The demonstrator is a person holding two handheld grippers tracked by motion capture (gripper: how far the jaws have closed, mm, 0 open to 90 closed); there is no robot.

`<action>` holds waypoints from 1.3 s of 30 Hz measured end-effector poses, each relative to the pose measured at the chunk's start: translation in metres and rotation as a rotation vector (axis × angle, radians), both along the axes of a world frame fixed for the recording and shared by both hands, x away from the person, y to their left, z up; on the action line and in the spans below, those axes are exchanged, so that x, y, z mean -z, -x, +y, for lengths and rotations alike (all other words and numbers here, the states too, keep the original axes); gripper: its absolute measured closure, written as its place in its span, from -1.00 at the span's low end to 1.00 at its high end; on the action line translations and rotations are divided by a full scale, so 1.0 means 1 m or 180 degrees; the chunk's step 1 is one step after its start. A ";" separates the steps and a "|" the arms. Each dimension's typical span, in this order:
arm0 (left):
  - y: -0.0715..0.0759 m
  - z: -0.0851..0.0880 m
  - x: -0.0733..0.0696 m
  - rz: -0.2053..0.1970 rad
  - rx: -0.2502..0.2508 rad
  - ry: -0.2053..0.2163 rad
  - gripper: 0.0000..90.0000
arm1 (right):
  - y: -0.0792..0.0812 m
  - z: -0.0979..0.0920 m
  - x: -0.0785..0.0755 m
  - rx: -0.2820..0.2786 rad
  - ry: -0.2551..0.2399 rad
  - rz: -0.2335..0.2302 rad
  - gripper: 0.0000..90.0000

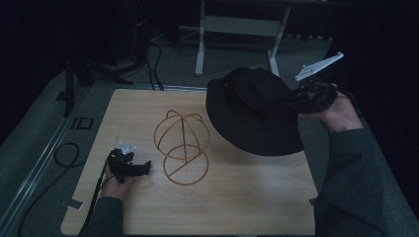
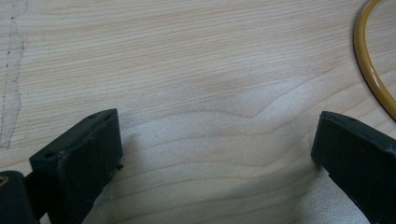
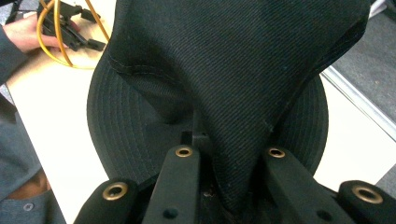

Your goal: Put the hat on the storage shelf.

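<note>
Pinching a fold of the black hat's [image 1: 252, 111] crown between your right gripper's [image 3: 226, 186] closed jaws, you hold it aloft at two o'clock of the wire hat stand [image 1: 182, 147], apparently to drape it there, while your left gripper [image 2: 215, 154] rests wide open and empty at the stand's eight o'clock.

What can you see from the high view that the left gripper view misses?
High view alone: the black hat held up off the table by the right gripper, the whole yellow wire stand, and the floor beyond. Left gripper view alone: close wood grain between its own open jaws and a scuff on the wood. Both: the table and the stand's base ring.
</note>
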State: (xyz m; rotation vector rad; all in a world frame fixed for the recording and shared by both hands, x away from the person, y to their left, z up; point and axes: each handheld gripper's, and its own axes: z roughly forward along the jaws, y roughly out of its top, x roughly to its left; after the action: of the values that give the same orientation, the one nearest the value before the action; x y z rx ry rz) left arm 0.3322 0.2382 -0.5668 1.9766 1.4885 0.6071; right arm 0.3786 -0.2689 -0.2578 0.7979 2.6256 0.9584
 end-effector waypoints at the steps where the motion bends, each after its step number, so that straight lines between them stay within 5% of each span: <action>1: 0.000 0.000 0.000 0.0000 0.0000 0.0000 -0.95 | 0.000 0.001 -0.001 0.0004 -0.0010 0.0002 0.86; 39: 0.000 0.000 0.000 0.0005 0.0004 -0.0006 -0.95 | 0.003 0.046 -0.034 -0.0381 -0.0061 -0.0161 0.86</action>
State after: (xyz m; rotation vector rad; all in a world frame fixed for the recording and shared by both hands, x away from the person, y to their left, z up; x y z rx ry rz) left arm 0.3322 0.2383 -0.5667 1.9799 1.4880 0.6067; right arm 0.3755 -0.2224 -0.2239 0.6181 2.6494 1.0219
